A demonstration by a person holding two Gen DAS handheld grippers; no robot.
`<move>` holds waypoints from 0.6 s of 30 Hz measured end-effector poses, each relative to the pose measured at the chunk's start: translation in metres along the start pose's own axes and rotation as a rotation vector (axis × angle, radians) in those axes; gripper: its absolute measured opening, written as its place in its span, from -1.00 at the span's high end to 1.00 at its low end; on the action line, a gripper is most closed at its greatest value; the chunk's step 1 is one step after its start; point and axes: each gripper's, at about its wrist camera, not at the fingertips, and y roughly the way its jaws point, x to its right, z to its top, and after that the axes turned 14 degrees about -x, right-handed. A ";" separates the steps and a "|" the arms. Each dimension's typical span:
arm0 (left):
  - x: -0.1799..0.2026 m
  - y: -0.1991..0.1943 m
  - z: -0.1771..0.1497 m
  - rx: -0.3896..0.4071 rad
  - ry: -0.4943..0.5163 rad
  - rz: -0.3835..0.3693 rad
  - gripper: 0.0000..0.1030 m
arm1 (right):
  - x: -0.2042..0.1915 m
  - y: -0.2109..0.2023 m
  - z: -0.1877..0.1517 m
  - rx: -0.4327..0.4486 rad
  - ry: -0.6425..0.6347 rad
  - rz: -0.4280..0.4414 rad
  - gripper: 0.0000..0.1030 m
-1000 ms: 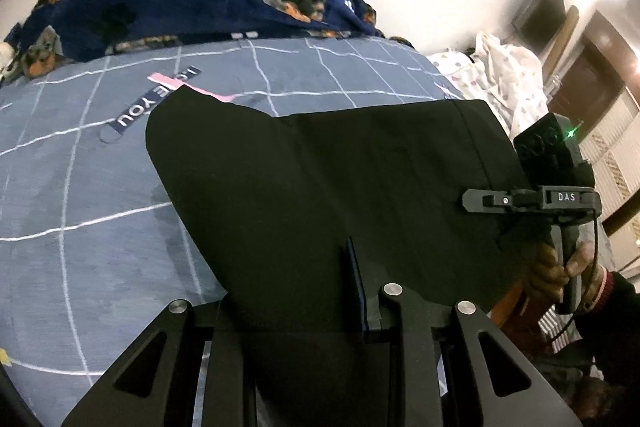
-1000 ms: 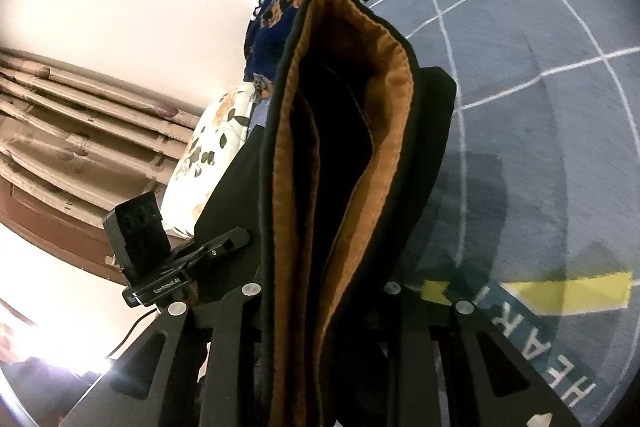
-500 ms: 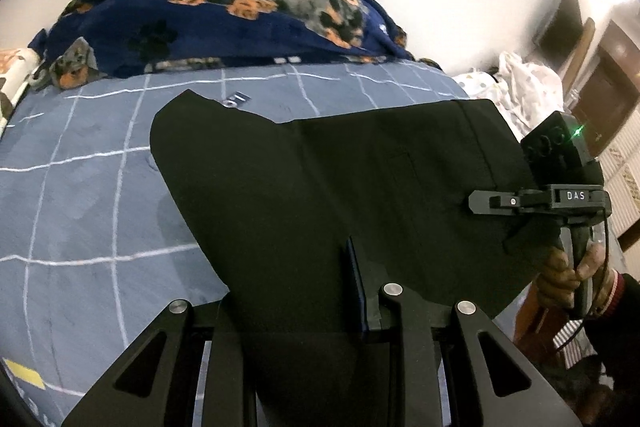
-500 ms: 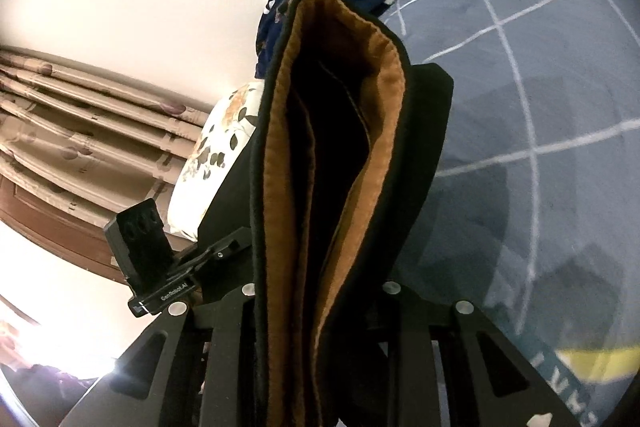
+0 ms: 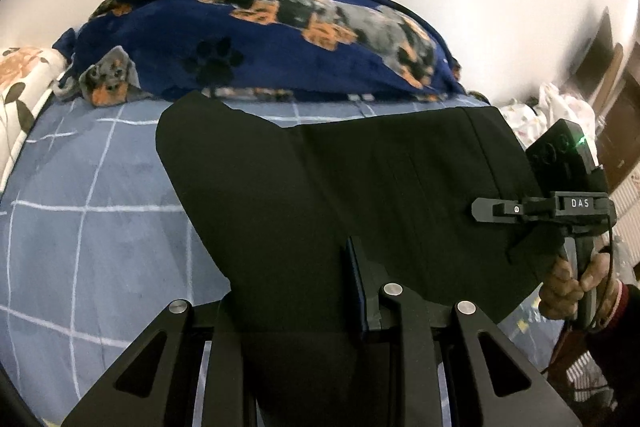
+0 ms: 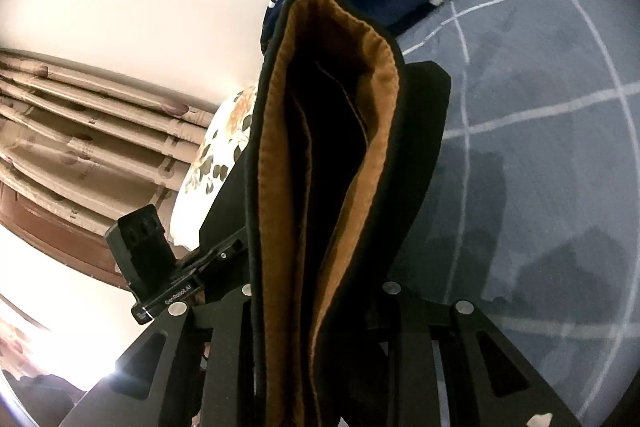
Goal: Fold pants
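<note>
The left gripper (image 5: 320,291) is clamped narrowly on the black pants (image 5: 360,195), the cloth running between its fingers and spreading ahead of them over the blue bedsheet (image 5: 88,227). It points downward at the bed. Ahead of the pants lies a navy dog-print blanket (image 5: 260,39).

To its right, the right gripper (image 5: 496,209) lies level with its fingers pinched on the far edge of the pants, a hand (image 5: 568,283) wrapped around its handle from below.

In the right wrist view, the pants' waistband (image 6: 332,167), lined in orange-brown, stands upright between that gripper's nearly closed fingers, the opening gaping.
</note>
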 end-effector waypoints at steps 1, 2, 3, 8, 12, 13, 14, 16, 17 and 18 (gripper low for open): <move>-0.005 0.001 0.005 0.004 -0.005 0.002 0.52 | -0.001 0.002 0.005 -0.001 -0.002 0.001 0.55; -0.012 0.003 0.012 0.010 -0.012 0.004 0.52 | -0.001 0.005 0.013 -0.002 -0.005 0.002 0.55; -0.016 0.004 0.017 0.014 -0.016 0.006 0.52 | -0.001 0.008 0.021 -0.004 -0.008 0.003 0.55; -0.043 0.011 0.047 0.042 -0.032 0.033 0.52 | -0.001 0.023 0.061 -0.008 -0.028 0.009 0.55; -0.066 0.017 0.068 0.061 -0.059 0.047 0.52 | -0.001 0.035 0.090 -0.008 -0.044 0.011 0.55; -0.073 0.019 0.074 0.066 -0.070 0.047 0.52 | 0.000 0.039 0.098 -0.007 -0.047 0.013 0.55; -0.077 0.021 0.077 0.070 -0.075 0.049 0.52 | 0.001 0.043 0.106 -0.006 -0.049 0.014 0.55; -0.086 0.026 0.084 0.070 -0.085 0.057 0.52 | 0.003 0.050 0.116 -0.009 -0.053 0.010 0.55; -0.092 0.031 0.086 0.065 -0.097 0.056 0.52 | 0.005 0.054 0.122 -0.013 -0.052 0.004 0.55; -0.096 0.035 0.087 0.059 -0.105 0.057 0.52 | 0.008 0.059 0.126 -0.019 -0.048 -0.005 0.56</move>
